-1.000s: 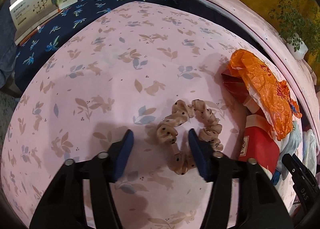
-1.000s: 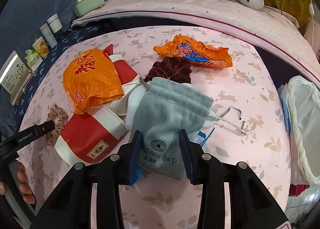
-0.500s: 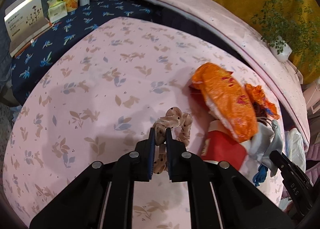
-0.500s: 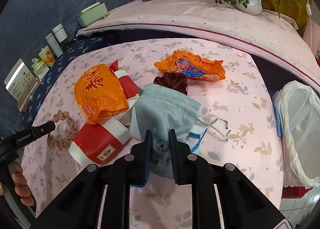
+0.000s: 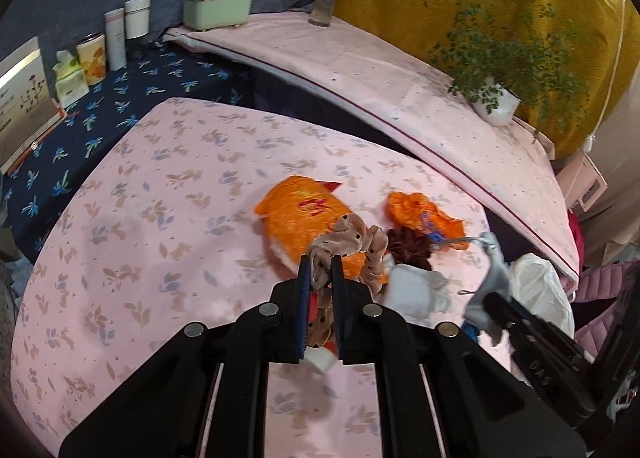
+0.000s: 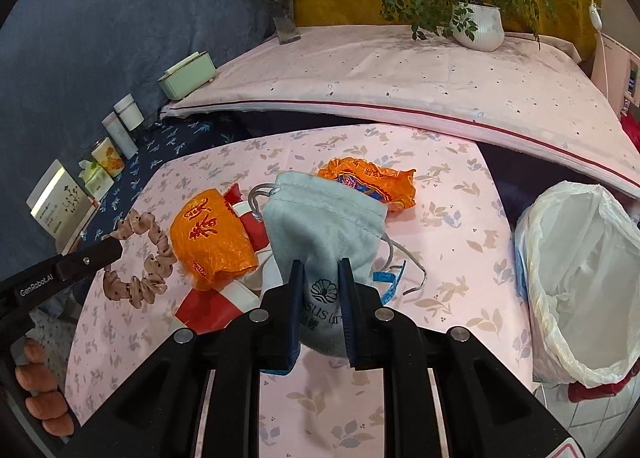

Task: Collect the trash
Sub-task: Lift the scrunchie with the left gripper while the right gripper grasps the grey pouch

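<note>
right now my left gripper (image 5: 320, 278) is clenched on the tan dotted scrunchie (image 5: 348, 242), lifted above the orange bag (image 6: 210, 236). my right gripper (image 6: 320, 286) grips the grey pouch (image 6: 324, 226) just right of that bag, and the white-lined bin (image 6: 580, 282) sits far right of it.

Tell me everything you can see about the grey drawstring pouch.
The grey drawstring pouch looks like soft velvet, pale blue-grey, with a dark shell logo and lettering near its bottom. The right gripper is shut on its lower end, and it hangs lifted above the pink tablecloth. Its gathered mouth points away from the camera; grey cords trail loose on both sides.
</note>
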`<state>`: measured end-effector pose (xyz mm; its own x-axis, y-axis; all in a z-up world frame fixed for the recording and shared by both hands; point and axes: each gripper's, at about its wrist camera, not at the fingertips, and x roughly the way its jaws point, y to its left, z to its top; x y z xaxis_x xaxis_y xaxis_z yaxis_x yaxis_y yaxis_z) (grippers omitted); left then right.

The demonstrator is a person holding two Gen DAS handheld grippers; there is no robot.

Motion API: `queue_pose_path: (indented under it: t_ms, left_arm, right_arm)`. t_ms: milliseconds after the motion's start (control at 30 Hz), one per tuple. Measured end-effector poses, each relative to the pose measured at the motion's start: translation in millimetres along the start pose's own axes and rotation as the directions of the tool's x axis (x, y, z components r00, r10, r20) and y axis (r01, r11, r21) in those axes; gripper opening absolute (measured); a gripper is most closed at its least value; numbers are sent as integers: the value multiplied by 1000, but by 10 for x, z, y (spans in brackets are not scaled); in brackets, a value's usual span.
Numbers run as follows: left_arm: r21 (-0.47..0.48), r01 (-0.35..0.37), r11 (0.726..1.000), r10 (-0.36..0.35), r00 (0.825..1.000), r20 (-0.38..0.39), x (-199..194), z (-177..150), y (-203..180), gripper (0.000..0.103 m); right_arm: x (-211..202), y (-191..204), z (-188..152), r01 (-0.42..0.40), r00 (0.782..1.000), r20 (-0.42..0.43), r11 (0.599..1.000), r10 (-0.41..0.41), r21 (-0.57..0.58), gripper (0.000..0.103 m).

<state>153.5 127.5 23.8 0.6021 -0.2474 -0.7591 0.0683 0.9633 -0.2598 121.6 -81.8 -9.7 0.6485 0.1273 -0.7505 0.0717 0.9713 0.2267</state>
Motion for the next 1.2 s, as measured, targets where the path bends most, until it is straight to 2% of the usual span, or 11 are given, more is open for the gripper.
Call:
queue_pose_path:
  t_ms: [100, 333, 467, 633, 667, 733, 833, 1200]
  left_arm:
    - [27, 14, 1000, -14, 1000, -10, 16, -35, -163, 9]
    - [79, 23, 997, -19, 998, -52, 154, -171, -395, 9]
    - [90, 26, 996, -20, 998, -67, 224, -194, -449, 9]
    - [104, 23, 994, -15, 997, -77, 289, -200, -503, 9]
    - [106, 21, 994, -13, 997, -78, 295, -200, -508, 9]
    - [111, 19, 994, -10, 997, -80, 306, -199, -514, 9]
    - [112, 17, 994, -8, 997, -80, 316, -198, -524, 9]
    - [136, 35, 990, -25, 997, -73, 279, -195, -733, 9]
  right_arm:
    - [82, -85, -91, 7, 999, -38, 1000, -7, 13, 21]
    - [283, -256, -373, 30, 992, -123, 999, -26, 29, 21]
    - [347, -266, -408, 31, 990, -135, 999, -27, 25, 25]
    - [477, -232, -379, 32, 989, -146, 999, -30, 8, 26]
    - [510, -236, -379, 29, 988, -153, 1000, -27, 8, 26]
    - [547, -249, -380, 32, 987, -159, 999, -30, 8, 13]
    - [519, -268, -369, 34, 988, -149, 999, -33, 2, 5]
    - [46, -401, -136, 23, 999, -25, 999, -22, 22, 4]
